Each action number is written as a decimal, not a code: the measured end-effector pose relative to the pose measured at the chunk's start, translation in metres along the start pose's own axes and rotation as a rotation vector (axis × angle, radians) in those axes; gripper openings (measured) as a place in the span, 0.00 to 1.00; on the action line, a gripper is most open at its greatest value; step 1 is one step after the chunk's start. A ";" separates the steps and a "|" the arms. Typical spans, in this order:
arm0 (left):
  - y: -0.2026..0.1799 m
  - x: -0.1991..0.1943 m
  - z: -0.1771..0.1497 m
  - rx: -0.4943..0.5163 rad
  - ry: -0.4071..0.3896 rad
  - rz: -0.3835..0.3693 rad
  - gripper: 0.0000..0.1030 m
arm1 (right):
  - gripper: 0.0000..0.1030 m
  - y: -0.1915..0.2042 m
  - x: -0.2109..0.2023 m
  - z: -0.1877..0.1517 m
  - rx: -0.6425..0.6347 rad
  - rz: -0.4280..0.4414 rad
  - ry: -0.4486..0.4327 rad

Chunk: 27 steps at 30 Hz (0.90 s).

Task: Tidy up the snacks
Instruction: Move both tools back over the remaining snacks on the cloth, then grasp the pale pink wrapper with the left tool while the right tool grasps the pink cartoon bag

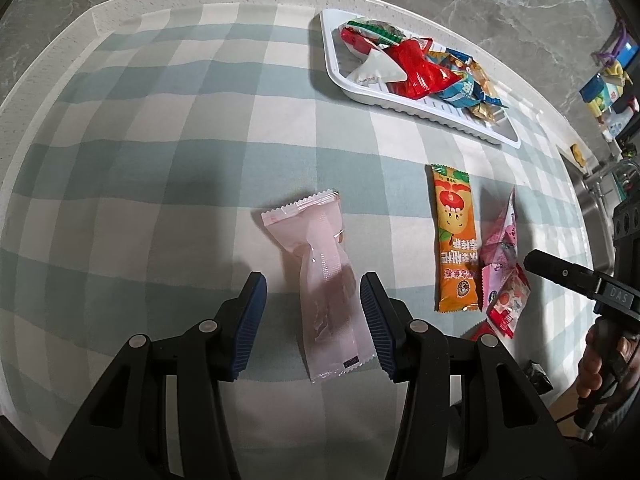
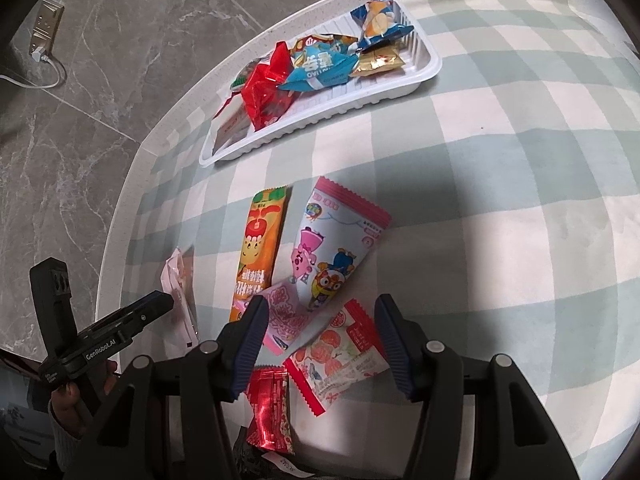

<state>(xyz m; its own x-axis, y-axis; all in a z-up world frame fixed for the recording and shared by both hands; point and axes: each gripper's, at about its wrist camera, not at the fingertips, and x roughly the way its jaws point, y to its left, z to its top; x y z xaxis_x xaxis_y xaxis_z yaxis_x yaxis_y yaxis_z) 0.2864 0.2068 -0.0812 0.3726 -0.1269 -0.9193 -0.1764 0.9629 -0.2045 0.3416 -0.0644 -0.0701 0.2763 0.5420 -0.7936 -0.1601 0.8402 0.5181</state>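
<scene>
My tongs' pads point(image 1: 251, 322) are dark blue on black arms. The cloth point(image 1: 160, 128) is checked pale green and white, the tray point(image 1: 472, 118) white, the middle wrapper point(image 1: 320, 276) pale pink, the right-hand bar point(image 1: 456, 236) orange.

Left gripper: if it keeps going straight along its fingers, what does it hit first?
Probably the pale pink wrapped snack, lying on the checked tablecloth between the open fingers of the left gripper. Pads look clear of it; depth is uncertain.
</scene>
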 end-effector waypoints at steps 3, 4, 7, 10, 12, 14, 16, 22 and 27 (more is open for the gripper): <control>-0.001 0.002 0.000 0.001 0.004 0.000 0.46 | 0.57 0.002 0.003 0.003 -0.001 0.001 0.005; -0.001 0.003 0.000 0.002 0.005 0.000 0.46 | 0.57 0.003 0.005 0.004 -0.001 0.001 0.008; -0.001 0.005 0.001 0.001 0.008 0.000 0.46 | 0.57 0.005 0.010 0.007 0.005 0.004 0.016; -0.001 0.007 0.000 -0.001 0.011 0.000 0.46 | 0.57 0.008 0.016 0.009 0.010 0.004 0.028; -0.001 0.009 0.000 -0.003 0.014 0.001 0.46 | 0.57 0.009 0.020 0.010 0.013 -0.002 0.038; -0.002 0.010 0.000 -0.003 0.016 0.001 0.46 | 0.57 0.011 0.023 0.011 0.014 -0.007 0.045; -0.003 0.013 0.001 -0.002 0.019 0.005 0.46 | 0.57 0.015 0.025 0.012 0.005 -0.017 0.046; -0.005 0.019 0.002 0.003 0.024 0.006 0.46 | 0.56 0.024 0.030 0.015 -0.035 -0.061 0.052; -0.012 0.022 0.002 0.034 0.014 0.015 0.46 | 0.37 0.027 0.033 0.016 -0.075 -0.098 0.054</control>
<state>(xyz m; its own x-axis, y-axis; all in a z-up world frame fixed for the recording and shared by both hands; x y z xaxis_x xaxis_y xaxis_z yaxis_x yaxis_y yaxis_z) 0.2981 0.1928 -0.0985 0.3574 -0.1156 -0.9268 -0.1508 0.9721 -0.1795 0.3615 -0.0246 -0.0774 0.2430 0.4559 -0.8562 -0.2056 0.8868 0.4138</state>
